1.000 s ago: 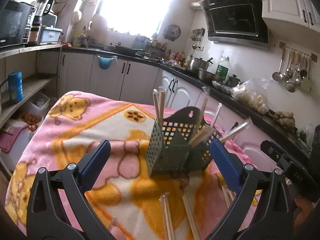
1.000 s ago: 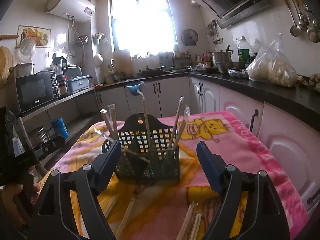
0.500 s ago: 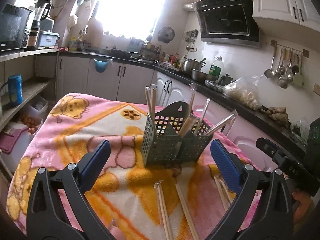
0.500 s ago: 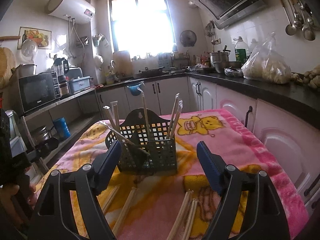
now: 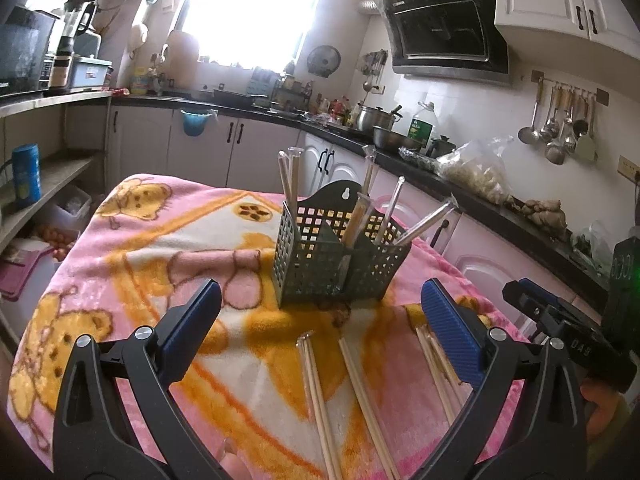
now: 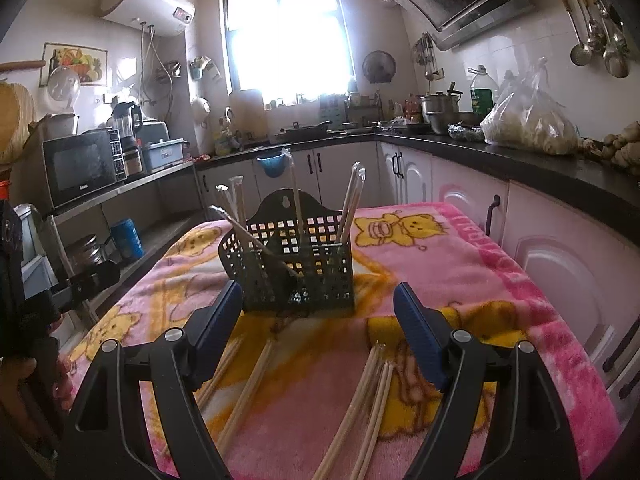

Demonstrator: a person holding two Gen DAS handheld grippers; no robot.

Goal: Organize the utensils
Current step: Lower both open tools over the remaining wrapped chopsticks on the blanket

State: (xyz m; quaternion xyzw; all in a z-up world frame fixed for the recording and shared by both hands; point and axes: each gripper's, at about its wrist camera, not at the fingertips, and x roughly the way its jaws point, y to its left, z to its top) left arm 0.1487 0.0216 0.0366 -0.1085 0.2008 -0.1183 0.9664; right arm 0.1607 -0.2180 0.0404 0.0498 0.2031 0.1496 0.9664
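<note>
Left wrist view shows the left gripper point(image 5: 320, 328) with its blue-padded jaws spread wide and nothing between them, poised above the pink-and-orange bear-print blanket point(image 5: 160, 248) that covers the table. From left to right on the near part of the blanket lie three bundles of pale wooden chopsticks in clear sleeves point(image 5: 316, 392), long axes running roughly away from the camera toward the dark green perforated plastic utensil caddy point(image 5: 336, 264), which stands upright near the middle and already holds several sleeved pairs. The leftmost two bundles sit between this gripper's jaws, so it looks nearest to them. In the right wrist view, the right gripper point(image 6: 318, 320) is likewise parted and empty; the bundle nearest its right pad, possibly several pairs, lies lengthwise toward the caddy, so that one probably falls to the right hand.
</note>
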